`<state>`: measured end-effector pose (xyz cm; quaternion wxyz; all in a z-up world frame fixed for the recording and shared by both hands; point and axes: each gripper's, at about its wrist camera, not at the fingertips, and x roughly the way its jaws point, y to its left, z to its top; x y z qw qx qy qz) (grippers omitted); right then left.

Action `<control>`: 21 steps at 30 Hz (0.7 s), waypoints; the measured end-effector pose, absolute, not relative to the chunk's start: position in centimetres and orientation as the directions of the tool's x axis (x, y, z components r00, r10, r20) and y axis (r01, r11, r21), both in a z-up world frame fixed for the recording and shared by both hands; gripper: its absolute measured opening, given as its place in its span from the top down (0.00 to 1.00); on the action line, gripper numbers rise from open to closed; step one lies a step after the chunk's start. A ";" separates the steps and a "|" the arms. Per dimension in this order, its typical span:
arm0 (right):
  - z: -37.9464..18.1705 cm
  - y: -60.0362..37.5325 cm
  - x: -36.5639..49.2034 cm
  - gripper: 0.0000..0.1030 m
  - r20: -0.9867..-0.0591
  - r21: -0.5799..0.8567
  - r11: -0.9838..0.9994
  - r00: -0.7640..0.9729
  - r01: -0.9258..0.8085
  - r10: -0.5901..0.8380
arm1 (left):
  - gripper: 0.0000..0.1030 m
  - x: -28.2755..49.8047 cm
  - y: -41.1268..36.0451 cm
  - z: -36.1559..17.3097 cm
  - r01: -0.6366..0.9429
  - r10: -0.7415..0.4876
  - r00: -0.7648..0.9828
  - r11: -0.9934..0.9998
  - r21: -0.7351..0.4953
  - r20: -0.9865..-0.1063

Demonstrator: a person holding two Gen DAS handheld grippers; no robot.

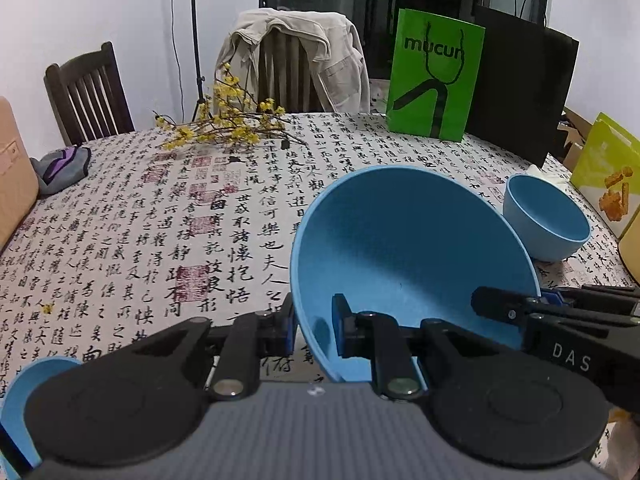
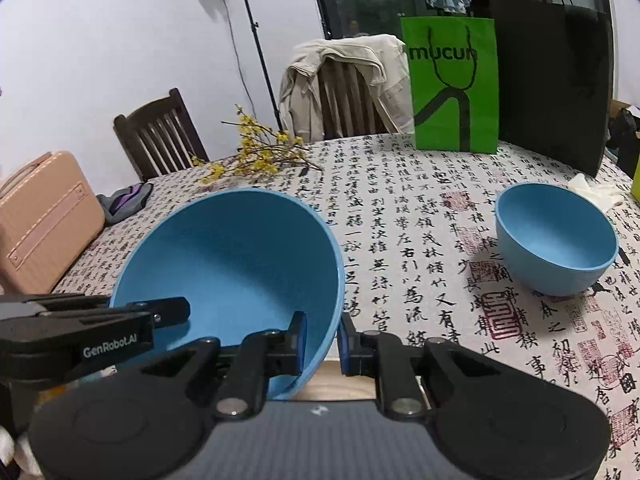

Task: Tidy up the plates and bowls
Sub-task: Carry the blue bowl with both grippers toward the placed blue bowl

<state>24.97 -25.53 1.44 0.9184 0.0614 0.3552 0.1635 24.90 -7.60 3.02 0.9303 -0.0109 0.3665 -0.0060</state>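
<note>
A large blue bowl [image 1: 412,260] is held tilted above the table between both grippers. My left gripper [image 1: 314,330] is shut on its left rim, one pad inside and one outside. My right gripper [image 2: 322,338] is shut on its right rim [image 2: 240,264] the same way. Each gripper shows in the other's view, the right one [image 1: 520,308] at the bowl's right and the left one [image 2: 160,314] at its left. A smaller blue bowl [image 2: 556,238] stands upright on the table to the right, also seen in the left wrist view [image 1: 546,218]. Another blue piece [image 1: 20,400] shows at the lower left.
The table has a calligraphy-print cloth [image 1: 160,220]. Yellow flower branches [image 1: 228,128] lie at the back. A green bag [image 1: 434,76] and a black bag [image 1: 524,88] stand at the back right. A pink case [image 2: 40,220] is at the left, a grey cloth [image 1: 60,166] beside it.
</note>
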 end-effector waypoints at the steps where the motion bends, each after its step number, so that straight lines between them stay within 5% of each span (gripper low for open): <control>1: 1.4 -25.4 24.9 0.84 -0.627 0.233 0.937 0.696 -0.261 0.350 | 0.83 24.8 -7.4 3.1 0.003 -0.018 0.733 1.000 -0.023 -0.680; 21: 0.8 -22.9 23.9 0.85 -0.585 0.286 0.889 0.670 -0.356 0.457 | 0.83 22.1 -5.7 3.5 -0.035 0.090 0.758 0.995 0.097 -0.646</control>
